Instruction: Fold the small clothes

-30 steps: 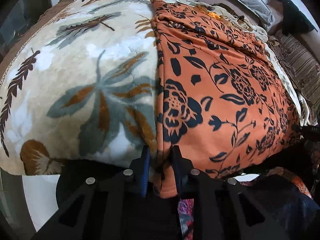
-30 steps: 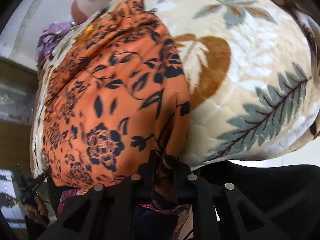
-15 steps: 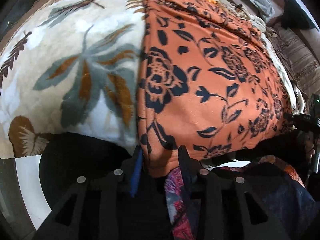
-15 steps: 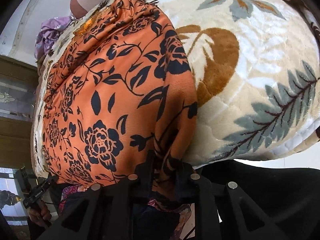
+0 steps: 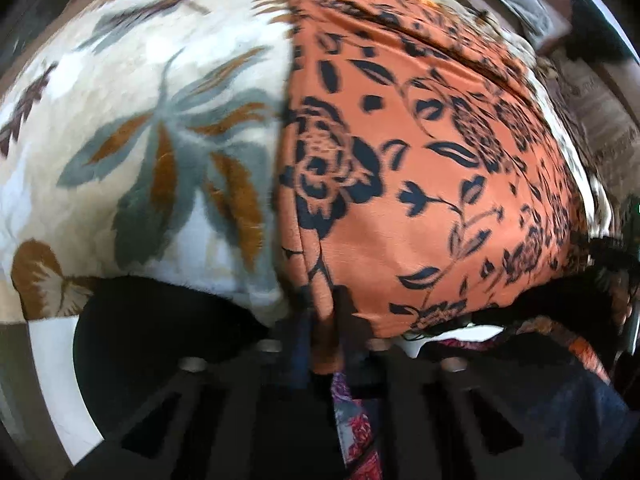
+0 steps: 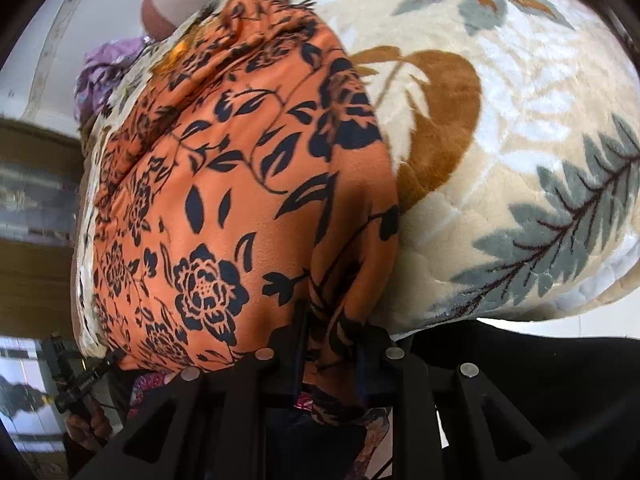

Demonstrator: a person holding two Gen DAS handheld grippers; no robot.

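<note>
Tongs (image 5: 326, 330) (image 6: 332, 344) both pinching orange garment (image 5: 432, 168) corners.

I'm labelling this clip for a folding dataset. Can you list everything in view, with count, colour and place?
Garment: one, orange with black flowers, spread on the blanket, near edge hanging off.
Blanket: one, cream with grey and brown leaves, under the garment.
Purple cloth: one, lilac, past the far end.
Left tongs: one, black, shut on the garment's near corner after just closing.
Right tongs: one, black, shut on the other near corner.
</note>
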